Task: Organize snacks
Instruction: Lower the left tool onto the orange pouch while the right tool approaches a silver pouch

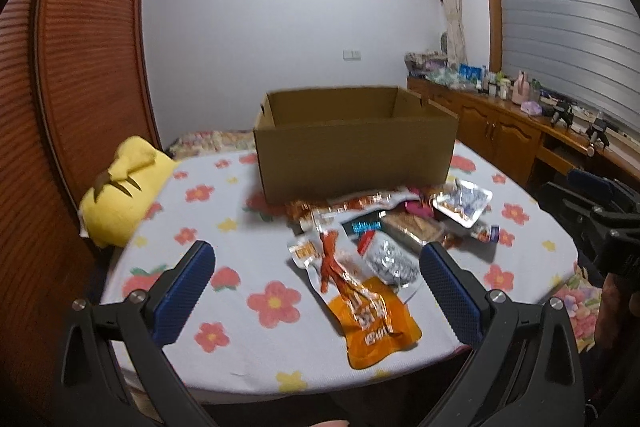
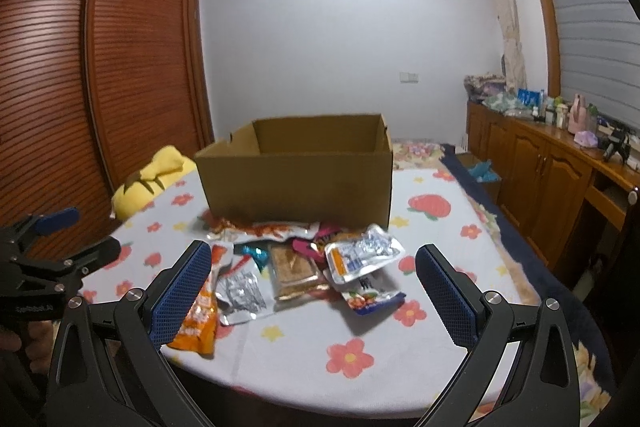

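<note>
On the flowered bedspread (image 1: 240,367), in the left wrist view, the left gripper (image 1: 316,267) hangs with jaws wide and empty above an orange packet (image 1: 372,323) that lies nearest. A silver packet (image 1: 390,261) lies touching it, with the rest of the heap just in front of the open cardboard box (image 1: 352,159).

In the right wrist view, the right gripper (image 2: 312,271) is likewise spread wide and holds nothing, over a biscuit pack (image 2: 294,273) and a white pouch (image 2: 362,253). No snack seems lifted yet; the first pick looks pending. Next, one gripper should probably descend, pinch a packet's edge and carry it into the box.
</note>
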Motion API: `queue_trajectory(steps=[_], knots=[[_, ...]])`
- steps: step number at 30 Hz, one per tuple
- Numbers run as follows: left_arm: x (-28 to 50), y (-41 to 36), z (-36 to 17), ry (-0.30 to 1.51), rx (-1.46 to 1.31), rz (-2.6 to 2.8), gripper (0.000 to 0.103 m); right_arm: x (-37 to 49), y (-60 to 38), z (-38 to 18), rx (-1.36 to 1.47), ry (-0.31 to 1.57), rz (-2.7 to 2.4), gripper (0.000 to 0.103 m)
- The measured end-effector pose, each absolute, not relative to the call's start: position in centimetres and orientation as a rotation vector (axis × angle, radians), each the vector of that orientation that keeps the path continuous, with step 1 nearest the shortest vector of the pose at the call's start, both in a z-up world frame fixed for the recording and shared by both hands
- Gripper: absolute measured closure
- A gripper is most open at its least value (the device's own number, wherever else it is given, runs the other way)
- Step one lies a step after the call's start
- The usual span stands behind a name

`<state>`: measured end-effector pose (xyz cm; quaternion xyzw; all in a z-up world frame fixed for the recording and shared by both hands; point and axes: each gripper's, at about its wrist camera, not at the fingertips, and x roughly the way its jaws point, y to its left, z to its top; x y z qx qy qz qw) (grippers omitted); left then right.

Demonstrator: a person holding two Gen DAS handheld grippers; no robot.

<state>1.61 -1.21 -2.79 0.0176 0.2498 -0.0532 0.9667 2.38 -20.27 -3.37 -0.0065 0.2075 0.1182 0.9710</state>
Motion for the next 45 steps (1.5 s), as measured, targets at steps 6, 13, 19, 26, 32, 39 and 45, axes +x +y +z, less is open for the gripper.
queue_trajectory(steps=[6,13,19,26,32,39,45], knots=[[3.1,-1.4,-5.3,0.577,0.028,-0.143,0.001,3.6,-20.6,-5.1,-0.037,0.462,0.246,0.0],[4.7,-1.3,-6.8,0.631,0.031,-0.151,0.001,5.0,-20.9,-6.1,-0.057,0.488,0.26,0.0],[5.8,-1.3,-7.6,0.659,0.045,-0.152,0.001,5.6,-21.1,-6.3,-0.056,0.509,0.276,0.0],[7.2,-1.3,-8.5,0.701,0.023,-0.165,0.007,6.3,-21.2,-6.8,-0.062,0.533,0.29,0.0],[8.9,-1.5,-9.1,0.752,-0.025,-0.196,0.014,7.2,-21.7,-7.6,-0.066,0.562,0.3,0.002],[10.9,-2.5,-9.9,0.831,-0.046,-0.224,0.017,8.3,-22.9,-8.7,-0.044,0.606,0.3,0.002],[12.5,-3.2,-11.1,0.938,-0.036,-0.248,0.028,9.6,-23.7,-8.9,-0.025,0.638,0.311,0.002]])
